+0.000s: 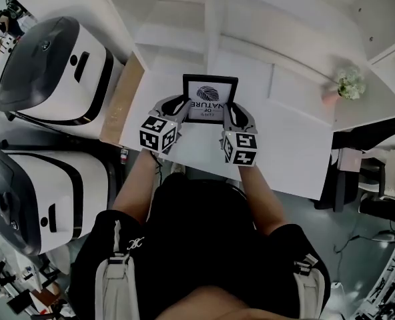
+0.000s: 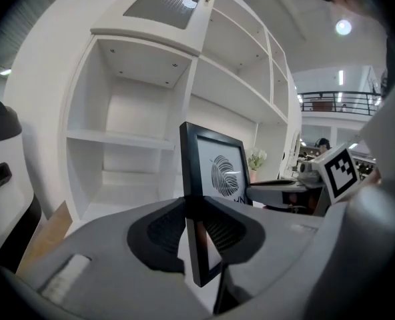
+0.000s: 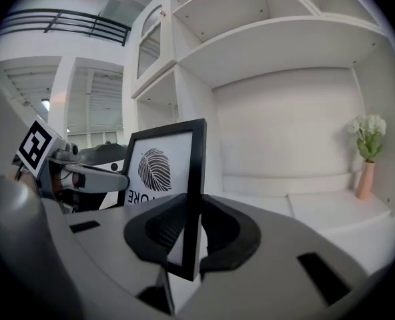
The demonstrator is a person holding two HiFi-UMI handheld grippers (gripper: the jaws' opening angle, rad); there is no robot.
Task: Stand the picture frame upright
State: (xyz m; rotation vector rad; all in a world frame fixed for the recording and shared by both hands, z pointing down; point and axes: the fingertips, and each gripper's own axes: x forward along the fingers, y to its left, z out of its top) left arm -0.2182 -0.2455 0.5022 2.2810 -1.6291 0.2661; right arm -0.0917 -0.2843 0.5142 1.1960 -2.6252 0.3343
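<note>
A black picture frame [image 1: 209, 99] with a white leaf print is held over the white tabletop [image 1: 284, 145], in front of the shelves. My left gripper [image 1: 177, 110] is shut on its left edge and my right gripper [image 1: 232, 114] on its right edge. In the left gripper view the frame [image 2: 214, 172] stands edge-on between the pads of the left gripper [image 2: 196, 229]. The right gripper view shows the same frame [image 3: 164, 172] clamped by the right gripper [image 3: 187, 235]. The print faces me and the frame leans back slightly. Whether its lower edge touches the table is hidden.
A white shelving unit [image 1: 184, 25] rises behind the frame. A small vase of flowers [image 1: 347, 85] stands at the right of the table. Two large white and black machines [image 1: 57, 69] [image 1: 37, 199] sit at the left, beside a wooden panel [image 1: 121, 102].
</note>
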